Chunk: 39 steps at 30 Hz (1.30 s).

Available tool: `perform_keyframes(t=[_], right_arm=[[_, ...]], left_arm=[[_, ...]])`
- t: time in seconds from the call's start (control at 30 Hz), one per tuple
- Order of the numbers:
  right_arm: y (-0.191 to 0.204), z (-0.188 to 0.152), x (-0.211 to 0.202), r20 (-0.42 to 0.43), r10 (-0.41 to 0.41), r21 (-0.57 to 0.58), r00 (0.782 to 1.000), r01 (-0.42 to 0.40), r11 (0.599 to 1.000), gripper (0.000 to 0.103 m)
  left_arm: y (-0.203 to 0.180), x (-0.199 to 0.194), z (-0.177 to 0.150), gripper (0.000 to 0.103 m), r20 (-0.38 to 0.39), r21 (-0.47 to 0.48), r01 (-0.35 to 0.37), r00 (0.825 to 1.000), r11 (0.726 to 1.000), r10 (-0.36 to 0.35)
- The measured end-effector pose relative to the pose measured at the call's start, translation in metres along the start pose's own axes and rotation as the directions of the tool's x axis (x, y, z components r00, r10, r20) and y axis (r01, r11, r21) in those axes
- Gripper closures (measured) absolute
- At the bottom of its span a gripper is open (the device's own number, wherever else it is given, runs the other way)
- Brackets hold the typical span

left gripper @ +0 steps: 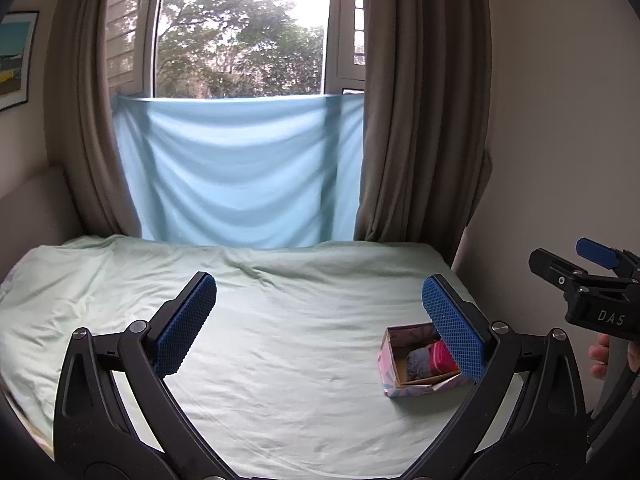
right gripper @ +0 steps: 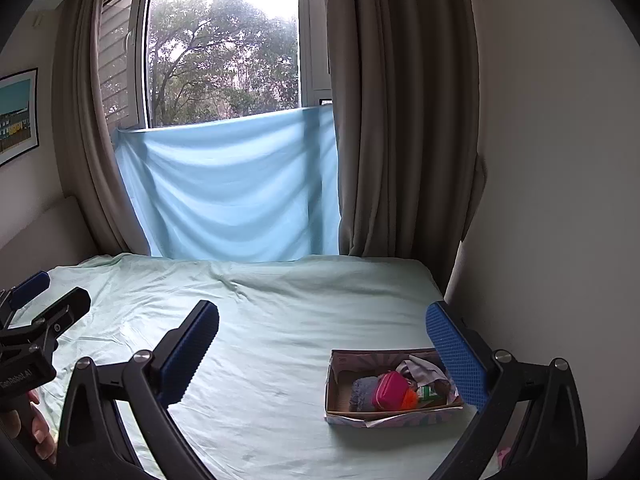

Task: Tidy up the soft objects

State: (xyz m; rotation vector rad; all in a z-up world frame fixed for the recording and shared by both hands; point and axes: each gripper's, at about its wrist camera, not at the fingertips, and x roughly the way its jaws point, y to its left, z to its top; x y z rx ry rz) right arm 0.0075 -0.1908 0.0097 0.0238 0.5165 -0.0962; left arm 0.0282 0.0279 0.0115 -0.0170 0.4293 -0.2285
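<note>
While both grippers' fingers [left gripper: 188, 320] [right gripper: 456, 356] gape empty, one hides part of the box [right gripper: 340, 392].

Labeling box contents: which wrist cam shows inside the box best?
Right wrist. The box is seen from above, showing a grey roll, pink pouch and more. In the left wrist view a gripper finger covers part of the box.

Right finger [right gripper: 456, 356] hides the box's [right gripper: 340, 368] corner.
</note>
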Motion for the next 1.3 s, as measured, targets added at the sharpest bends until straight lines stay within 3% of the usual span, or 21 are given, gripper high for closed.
perform_keyframes(t=[0.6, 0.97, 1.3], right_arm=[[-0.004, 0.004, 0.002, 0.003, 0.002, 0.005, 1.000, -0.002, 1.000, 0.000], [-0.005, 0.008, 0.010, -0.002, -0.004, 0.013, 1.000, 0.004, 1.000, 0.000], [0.001, 0.010, 0.037, -0.039, -0.014, 0.003, 0.999, 0.014, 1.000, 0.000]], left_arm=[[-0.006, 0.004, 0.002, 0.000, 0.005, 0.007, -0.017, 1.000, 1.000, 0.017], [-0.011, -0.002, 0.003, 0.000, 0.089, 0.041, -0.087, 0.993, 0.995, 0.083], [-0.003, 0.027, -0.002, 0.000, 0.006, 0.006, -0.058, 0.998, 0.998, 0.058]])
